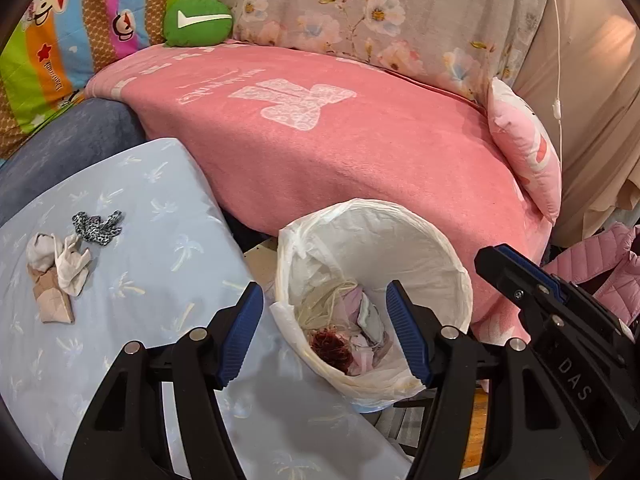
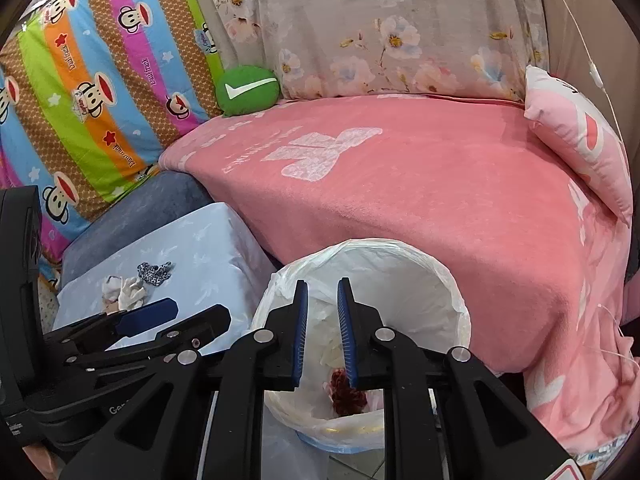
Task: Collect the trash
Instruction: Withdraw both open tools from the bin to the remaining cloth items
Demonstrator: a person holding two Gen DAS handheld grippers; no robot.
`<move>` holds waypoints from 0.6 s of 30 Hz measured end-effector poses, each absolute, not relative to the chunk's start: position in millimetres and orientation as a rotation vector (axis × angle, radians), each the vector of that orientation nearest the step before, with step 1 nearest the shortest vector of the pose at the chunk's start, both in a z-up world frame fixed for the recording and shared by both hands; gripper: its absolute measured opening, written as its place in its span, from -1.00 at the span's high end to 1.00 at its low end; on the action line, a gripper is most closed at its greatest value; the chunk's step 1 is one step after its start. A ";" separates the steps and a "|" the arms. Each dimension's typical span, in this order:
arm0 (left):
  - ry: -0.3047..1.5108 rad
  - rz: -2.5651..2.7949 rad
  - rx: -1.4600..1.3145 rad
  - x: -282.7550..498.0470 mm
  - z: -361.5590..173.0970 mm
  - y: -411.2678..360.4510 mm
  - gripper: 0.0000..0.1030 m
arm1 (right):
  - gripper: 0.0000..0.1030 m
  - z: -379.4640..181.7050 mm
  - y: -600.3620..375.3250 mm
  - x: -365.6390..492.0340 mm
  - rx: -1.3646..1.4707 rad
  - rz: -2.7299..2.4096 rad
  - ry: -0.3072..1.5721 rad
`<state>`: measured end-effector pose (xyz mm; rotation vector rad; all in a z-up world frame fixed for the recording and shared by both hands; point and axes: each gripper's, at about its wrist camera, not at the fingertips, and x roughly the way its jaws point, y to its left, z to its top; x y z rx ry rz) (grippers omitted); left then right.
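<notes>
A bin lined with a white bag (image 1: 400, 210) (image 2: 404, 250) stands by the sofa, holding crumpled paper, cloth and a reddish tuft (image 1: 332, 346) (image 2: 346, 394). My left gripper (image 1: 325, 286) hangs over the bin's mouth, open wide, with nothing between its blue pads. My right gripper (image 2: 323, 283) is above the same bin, its jaws a narrow gap apart and empty; its tip (image 1: 496, 258) shows at the right of the left wrist view. On the light blue cushion (image 1: 152, 264) lie crumpled white tissues (image 1: 70, 264) (image 2: 124, 292), a brown cardboard scrap (image 1: 52, 300) and a spotted scrunchie (image 1: 98, 227) (image 2: 154, 272).
A pink blanket (image 1: 320, 152) covers the sofa seat behind the bin. A green round cushion (image 1: 198, 20) and a small pink pillow (image 1: 524, 148) sit at its ends. A pink padded jacket (image 1: 592, 280) lies at the right, and a white cable (image 1: 558, 60) hangs there.
</notes>
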<state>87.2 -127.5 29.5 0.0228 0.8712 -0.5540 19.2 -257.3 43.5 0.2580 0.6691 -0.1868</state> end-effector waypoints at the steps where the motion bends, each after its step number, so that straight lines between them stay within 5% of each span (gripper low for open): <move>1: 0.871 -0.548 0.021 87.5 29.1 -125.2 -0.19 | 0.68 42.6 -254.7 19.4 0.255 -0.183 0.672; 18: 0.873 -0.450 -0.022 92.4 19.5 -81.8 -0.19 | 0.55 29.6 -215.0 27.6 0.209 -0.123 0.723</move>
